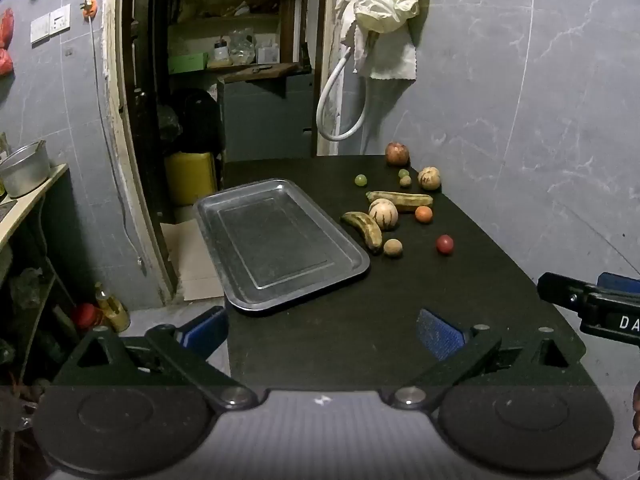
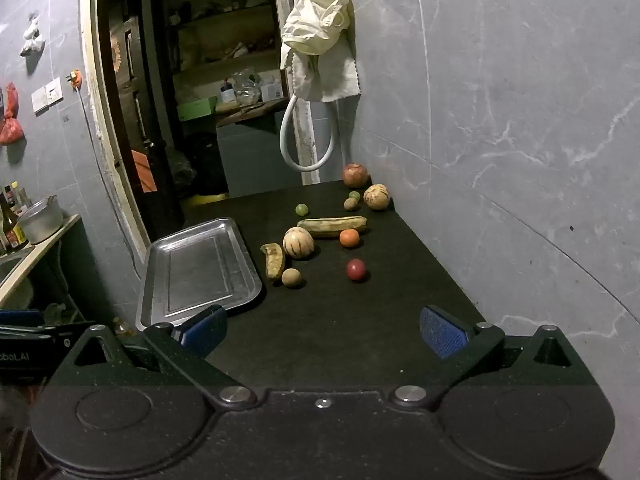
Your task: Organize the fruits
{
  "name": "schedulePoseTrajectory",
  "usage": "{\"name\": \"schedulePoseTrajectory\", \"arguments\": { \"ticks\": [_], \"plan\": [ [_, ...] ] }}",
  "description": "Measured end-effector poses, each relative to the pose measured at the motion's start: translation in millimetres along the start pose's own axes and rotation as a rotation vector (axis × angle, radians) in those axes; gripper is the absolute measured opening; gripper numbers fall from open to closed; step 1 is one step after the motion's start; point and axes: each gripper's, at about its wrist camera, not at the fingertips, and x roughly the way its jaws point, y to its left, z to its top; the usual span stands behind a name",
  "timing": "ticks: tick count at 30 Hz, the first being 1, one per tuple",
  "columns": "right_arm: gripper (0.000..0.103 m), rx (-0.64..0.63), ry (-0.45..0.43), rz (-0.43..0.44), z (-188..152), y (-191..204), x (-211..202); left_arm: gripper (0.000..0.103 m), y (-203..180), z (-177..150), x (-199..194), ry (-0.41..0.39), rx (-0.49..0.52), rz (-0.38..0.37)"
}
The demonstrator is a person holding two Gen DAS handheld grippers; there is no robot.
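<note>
Steel tray (image 1: 280,240) sits bare at centre of the left wrist frame on the black worktop (image 1: 380,320), fruits (image 1: 383,214) scattered upper right. Left hand-held gripper (image 1: 322,330) and right hand-held gripper (image 2: 322,330) both gape wide, holding nothing.

1. You are working in dim, bluish indoor light; both wrist views look grainy and muted.
2. The flat silver metal tray (image 1: 280,240) catches a soft sheen, not harsh glare.
3. The matte black tabletop (image 2: 360,320) swallows detail, and the fruit shadows nearly vanish into it.
4. Fisheye bending curves the grey marbled wall (image 2: 520,120), with dark vignette corners.
5. The doorway's shelved room (image 1: 232,40) sits murky and soft.
</note>
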Motion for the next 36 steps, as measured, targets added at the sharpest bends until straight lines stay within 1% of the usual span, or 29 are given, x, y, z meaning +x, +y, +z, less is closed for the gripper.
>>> {"name": "schedulePoseTrajectory", "arguments": {
  "ticks": [36],
  "plan": [
    [0.102,0.01,0.007,0.004,-0.5,-11.5,4.7,0.103,1.1,-0.4,-0.2,0.01,0.013,0.01]
  ]
}}
